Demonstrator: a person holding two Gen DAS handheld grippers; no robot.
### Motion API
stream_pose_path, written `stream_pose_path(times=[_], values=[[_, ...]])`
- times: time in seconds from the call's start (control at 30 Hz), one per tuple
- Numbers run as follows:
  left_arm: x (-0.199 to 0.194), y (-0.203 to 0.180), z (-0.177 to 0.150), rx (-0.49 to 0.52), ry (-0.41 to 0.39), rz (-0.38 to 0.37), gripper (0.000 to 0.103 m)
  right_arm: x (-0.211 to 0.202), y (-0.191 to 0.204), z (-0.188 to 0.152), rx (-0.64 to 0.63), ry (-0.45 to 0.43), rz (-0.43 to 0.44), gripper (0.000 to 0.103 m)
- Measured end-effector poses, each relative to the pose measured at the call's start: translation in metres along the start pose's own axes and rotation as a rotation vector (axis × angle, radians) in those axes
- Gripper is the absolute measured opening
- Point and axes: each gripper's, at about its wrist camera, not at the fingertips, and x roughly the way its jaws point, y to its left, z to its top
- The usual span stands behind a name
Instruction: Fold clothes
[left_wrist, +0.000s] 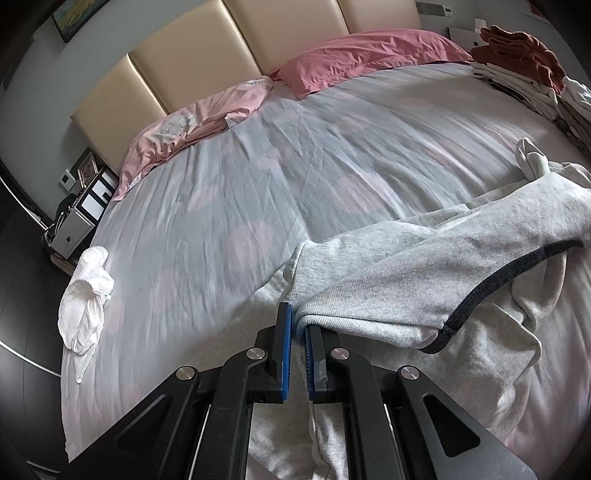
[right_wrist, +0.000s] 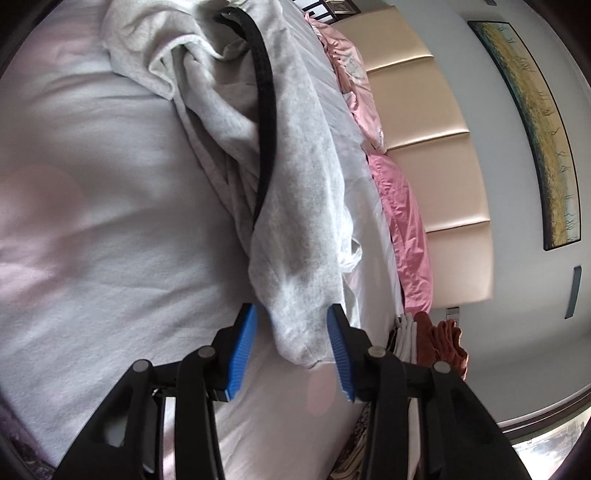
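Now grey garment (right_wrist: 295, 258) lies between right gripper (right_wrist: 291, 354) jaws.

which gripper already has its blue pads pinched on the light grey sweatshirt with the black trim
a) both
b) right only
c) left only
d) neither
c) the left gripper is clamped on a fold of the light grey sweatshirt with black trim, while the right gripper only straddles a hanging end of it, with its blue pads clear of the cloth.

Both wrist cams sit close over the bed (left_wrist: 258, 177), angled down along their fingers; shared: grey garment (left_wrist: 424, 266), headboard (right_wrist: 424, 122).
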Motion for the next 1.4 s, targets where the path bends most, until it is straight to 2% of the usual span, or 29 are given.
stream_pose_path(times=[0.1,0.2,0.43,0.7,0.8,0.87,0.97,1.07,1.2,1.4], values=[[0.001,-0.001,0.0,0.006,0.001,-0.002,0.007,-0.007,-0.001,-0.001,0.005,0.003,-0.001,0.03],[0.001,-0.002,0.0,0.011,0.002,-0.003,0.007,-0.008,-0.005,-0.002,0.022,0.004,-0.019,0.027],[-0.001,-0.003,-0.001,0.01,-0.002,-0.004,0.007,0.008,-0.003,0.0,0.016,0.037,0.009,0.026],[-0.003,-0.004,-0.001,0.013,0.0,-0.008,0.007,0.016,0.004,0.005,-0.026,0.033,0.007,0.026],[-0.004,-0.003,-0.001,0.009,-0.004,-0.011,0.007,0.018,-0.002,0.008,0.007,0.028,0.027,0.007],[-0.006,-0.001,-0.001,-0.001,-0.008,-0.015,0.007,0.016,-0.008,0.008,0.044,0.025,0.035,0.007],[-0.013,0.004,0.001,-0.031,-0.029,-0.037,0.007,0.008,-0.018,0.004,0.101,0.022,-0.004,0.006],[-0.025,0.008,0.006,-0.077,-0.062,-0.079,0.007,-0.002,-0.037,0.003,0.183,0.012,-0.102,0.006],[-0.05,0.013,0.014,-0.121,-0.118,-0.111,0.006,-0.014,-0.074,0.006,0.335,-0.01,-0.227,0.005],[-0.106,0.03,0.035,-0.195,-0.214,-0.12,0.005,-0.045,-0.141,0.015,0.512,-0.055,-0.326,0.005]])
